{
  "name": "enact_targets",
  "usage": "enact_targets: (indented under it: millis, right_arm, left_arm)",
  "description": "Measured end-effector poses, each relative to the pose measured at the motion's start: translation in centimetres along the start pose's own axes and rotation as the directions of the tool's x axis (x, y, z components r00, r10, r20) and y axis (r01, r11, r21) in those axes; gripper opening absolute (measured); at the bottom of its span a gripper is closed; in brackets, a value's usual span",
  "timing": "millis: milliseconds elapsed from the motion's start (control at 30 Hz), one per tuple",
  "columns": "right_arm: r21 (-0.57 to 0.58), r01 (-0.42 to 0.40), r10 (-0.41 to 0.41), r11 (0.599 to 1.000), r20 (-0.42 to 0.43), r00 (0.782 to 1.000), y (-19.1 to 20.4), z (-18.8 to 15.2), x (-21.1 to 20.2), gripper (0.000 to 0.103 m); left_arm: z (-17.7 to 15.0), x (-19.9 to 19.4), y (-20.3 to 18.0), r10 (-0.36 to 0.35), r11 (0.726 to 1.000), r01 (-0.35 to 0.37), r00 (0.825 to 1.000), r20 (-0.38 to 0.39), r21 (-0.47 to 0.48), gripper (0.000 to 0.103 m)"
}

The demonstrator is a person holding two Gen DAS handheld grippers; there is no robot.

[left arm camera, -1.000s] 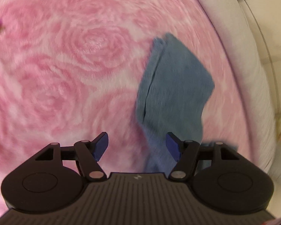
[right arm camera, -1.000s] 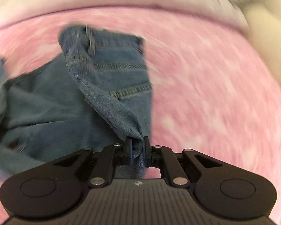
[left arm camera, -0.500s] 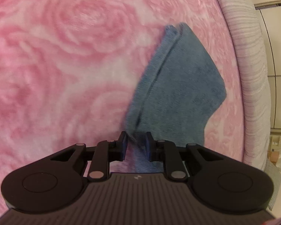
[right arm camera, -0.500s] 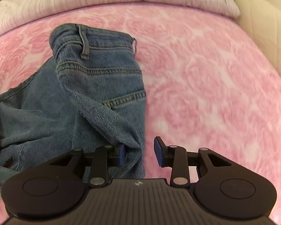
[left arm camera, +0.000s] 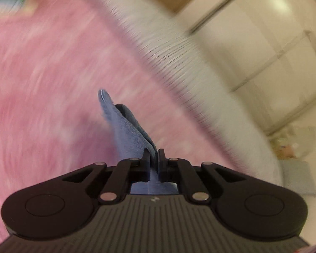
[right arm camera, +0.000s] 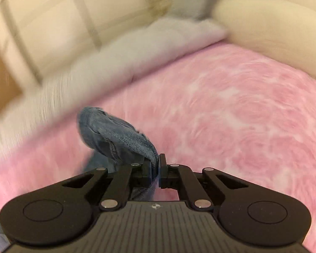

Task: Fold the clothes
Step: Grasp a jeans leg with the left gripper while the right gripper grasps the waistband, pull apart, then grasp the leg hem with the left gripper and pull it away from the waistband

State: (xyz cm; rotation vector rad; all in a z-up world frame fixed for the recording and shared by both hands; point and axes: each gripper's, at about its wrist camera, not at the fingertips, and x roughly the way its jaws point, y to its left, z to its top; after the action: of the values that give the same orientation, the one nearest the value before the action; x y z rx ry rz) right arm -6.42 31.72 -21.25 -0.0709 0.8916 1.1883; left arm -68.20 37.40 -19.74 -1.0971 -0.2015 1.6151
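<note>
A pair of blue jeans is held at both ends above a pink rose-patterned blanket [left arm camera: 42, 84]. In the left wrist view my left gripper [left arm camera: 154, 155] is shut on the folded leg end of the jeans [left arm camera: 126, 126], which stands up edge-on in front of the fingers. In the right wrist view my right gripper [right arm camera: 156, 160] is shut on the denim waist part of the jeans [right arm camera: 115, 135], bunched just left of the fingers and lifted off the blanket [right arm camera: 231, 116]. The rest of the jeans hangs below, out of sight. Both views are motion-blurred.
A grey-white striped cover [left arm camera: 179, 48] runs along the bed's edge, seen too as the pale cover [right arm camera: 115, 59]. A cream padded headboard or cushion [right arm camera: 273, 27] lies at the right. Pale wardrobe doors [left arm camera: 263, 42] stand beyond the bed.
Both grippers have shut on the jeans, the left on the leg end, the right on the waist, and lifted them. Both cameras tilted up from the blanket toward the bed's edge and wardrobe.
</note>
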Motion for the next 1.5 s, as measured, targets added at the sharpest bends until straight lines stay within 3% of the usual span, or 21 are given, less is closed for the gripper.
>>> enact_targets:
  millis: [33,100,167,200,233,300,333,367,400,467,567,667,833,900,967,1000,1300,1400,1433,1467,1500]
  right_arm:
    - [0.031,-0.004,0.004,1.000,0.010,1.000,-0.7,-0.8,-1.9,0.002]
    - [0.093,-0.014,0.012,0.996,0.029,0.999,-2.1,-2.4,-5.8,0.002]
    - [0.213,0.079,-0.039,0.974,-0.185,0.982,-4.7,-6.3,-6.4,0.006]
    - [0.251,0.143,-0.057,0.958,-0.320,0.946,-6.0,-8.5,-6.1,0.010]
    - [0.276,0.211,-0.067,0.938,-0.451,0.890,-7.3,-10.7,-5.6,0.015]
    - [0.251,0.301,-0.098,0.920,-0.596,0.797,-9.0,-13.9,-5.3,0.015]
    - [0.239,0.311,-0.105,0.920,-0.614,0.782,-9.6,-14.6,-5.4,0.015]
    - [0.230,0.312,-0.116,0.922,-0.603,0.789,-10.0,-14.6,-5.6,0.018]
    - [0.220,0.300,-0.128,0.928,-0.568,0.813,-10.2,-14.0,-5.8,0.022]
    - [0.193,0.273,-0.148,0.943,-0.491,0.858,-10.6,-12.1,-5.6,0.055]
    - [0.162,0.220,-0.145,0.962,-0.378,0.914,-11.7,-9.3,-4.5,0.062]
    - [0.197,0.169,-0.097,0.966,-0.333,0.938,-13.7,-7.6,-2.1,0.068]
    - [0.256,0.082,0.005,0.963,-0.323,0.946,-15.8,-6.7,2.4,0.072]
    - [0.278,0.040,0.059,0.960,-0.340,0.939,-16.2,-6.6,4.0,0.071]
    - [0.282,0.009,0.096,0.959,-0.355,0.930,-16.5,-6.5,4.8,0.058]
    - [0.278,-0.010,0.115,0.960,-0.362,0.925,-16.5,-6.4,4.9,0.057]
    - [0.263,-0.001,0.102,0.965,-0.370,0.923,-16.8,-6.6,5.3,0.059]
    - [0.270,0.011,0.090,0.963,-0.359,0.929,-16.4,-6.9,5.4,0.059]
    - [0.273,0.014,0.087,0.962,-0.352,0.932,-16.1,-7.0,5.3,0.044]
    - [0.277,0.017,0.083,0.961,-0.346,0.935,-15.8,-7.1,5.3,0.029]
    - [0.280,0.017,0.079,0.960,-0.330,0.941,-15.4,-6.9,4.9,0.025]
  left_arm:
    - [0.5,-1.5,-0.5,-0.033,0.999,0.032,0.999,0.017,0.034,0.004]
    - [-0.1,-4.0,-0.4,-0.012,0.994,0.011,1.000,0.009,0.106,0.005]
    - [-1.9,-4.9,2.0,0.129,0.985,-0.123,0.991,-0.046,0.117,0.008]
    - [-3.0,-5.2,3.8,0.211,0.974,-0.202,0.974,-0.079,0.100,0.008]
    - [-4.2,-5.6,6.3,0.281,0.960,-0.279,0.952,-0.122,0.033,0.010]
    - [-6.6,-6.8,10.8,0.374,0.913,-0.398,0.905,-0.204,-0.092,0.013]
    - [-7.7,-7.5,12.7,0.399,0.887,-0.439,0.885,-0.240,-0.143,0.012]
    - [-8.6,-8.0,13.5,0.404,0.877,-0.453,0.876,-0.262,-0.162,0.012]
    - [-9.4,-8.4,14.2,0.407,0.867,-0.465,0.868,-0.284,-0.178,0.012]
    - [-10.4,-8.7,14.3,0.382,0.874,-0.449,0.871,-0.311,-0.184,0.017]
    - [-11.7,-9.3,13.9,0.345,0.883,-0.418,0.886,-0.310,-0.212,0.029]
    - [-13.0,-9.7,13.5,0.325,0.878,-0.401,0.901,-0.288,-0.263,0.029]
    - [-14.7,-10.0,13.6,0.328,0.857,-0.396,0.913,-0.244,-0.329,0.031]
    - [-14.6,-9.5,14.2,0.332,0.851,-0.394,0.916,-0.224,-0.348,0.034]
    - [-14.5,-9.1,14.9,0.337,0.844,-0.391,0.919,-0.205,-0.368,0.038]
    - [-14.5,-8.9,15.2,0.340,0.840,-0.390,0.920,-0.195,-0.377,0.038]
    - [-14.0,-6.8,18.0,0.364,0.808,-0.372,0.925,-0.108,-0.458,0.038]
    - [-12.9,-5.2,18.2,0.364,0.834,-0.384,0.923,-0.129,-0.397,0.037]
    - [-12.5,-4.7,18.3,0.364,0.841,-0.387,0.922,-0.135,-0.377,0.036]
    - [-12.1,-4.2,18.4,0.364,0.849,-0.390,0.921,-0.142,-0.356,0.021]
    - [-11.6,-3.7,18.4,0.361,0.858,-0.391,0.920,-0.150,-0.332,0.006]
